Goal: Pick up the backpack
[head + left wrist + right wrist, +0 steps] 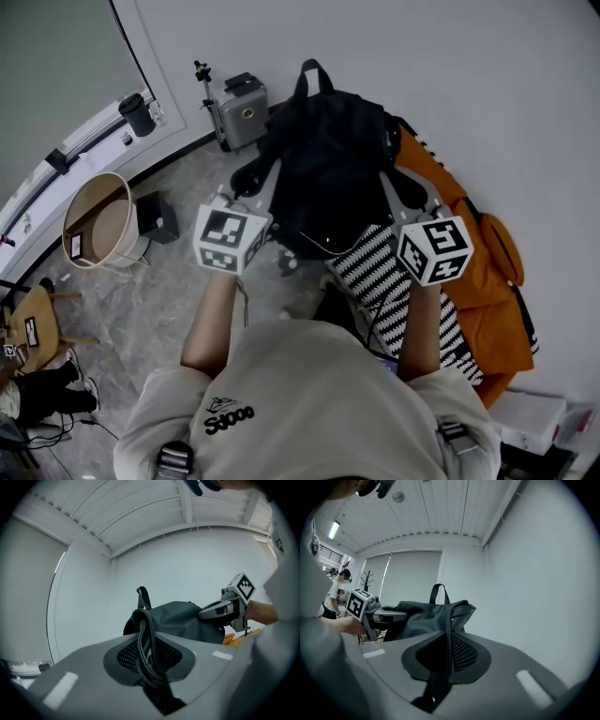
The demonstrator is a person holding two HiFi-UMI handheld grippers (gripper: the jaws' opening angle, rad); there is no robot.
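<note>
A black backpack hangs in the air in front of the white wall, held up by both grippers. My left gripper is shut on one of its shoulder straps, which bunches between the jaws. My right gripper is shut on the other strap in the same way. From the left gripper view the bag's body and top loop show beyond the jaws, with the right gripper at its far side. From the right gripper view the bag sits just ahead, and the left gripper beyond it.
Below the bag lie an orange bag and a black-and-white striped cloth. A silver case stands by the wall. A round wooden tub, a small black box and a wooden stool are on the floor at left.
</note>
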